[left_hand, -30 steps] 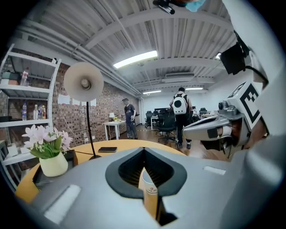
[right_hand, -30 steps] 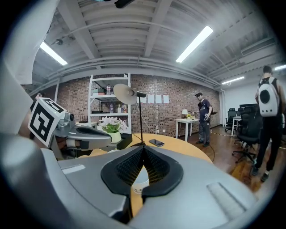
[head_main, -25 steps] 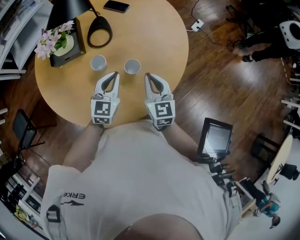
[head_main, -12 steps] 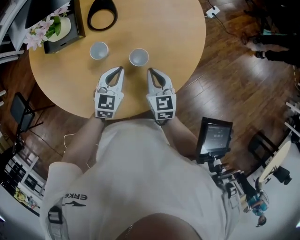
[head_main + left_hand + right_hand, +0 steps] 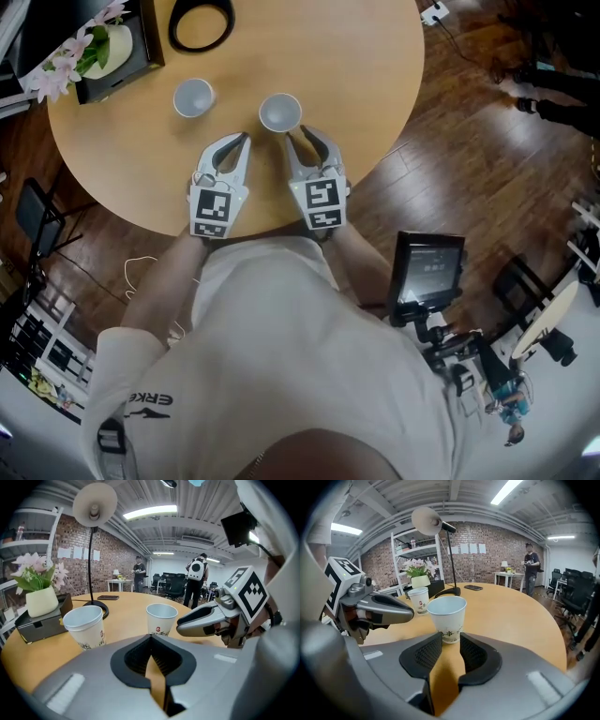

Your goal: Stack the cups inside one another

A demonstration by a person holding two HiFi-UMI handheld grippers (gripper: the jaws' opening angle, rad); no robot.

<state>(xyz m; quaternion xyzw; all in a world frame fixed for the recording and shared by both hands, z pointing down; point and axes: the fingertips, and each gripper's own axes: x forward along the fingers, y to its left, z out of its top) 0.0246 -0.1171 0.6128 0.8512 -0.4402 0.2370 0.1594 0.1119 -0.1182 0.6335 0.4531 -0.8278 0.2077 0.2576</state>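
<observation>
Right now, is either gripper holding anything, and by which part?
Nothing is held. The left gripper is shut and empty. The right gripper has just been opening its jaws; the nearer white paper cup stands at their tips, ungripped.

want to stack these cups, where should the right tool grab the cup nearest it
Take the cup by its side wall around mid-height, coming level from the person's side. It stands upright and tapers to the base. The right tool's jaws have just been opening; the cup is just ahead, not between them.
</observation>
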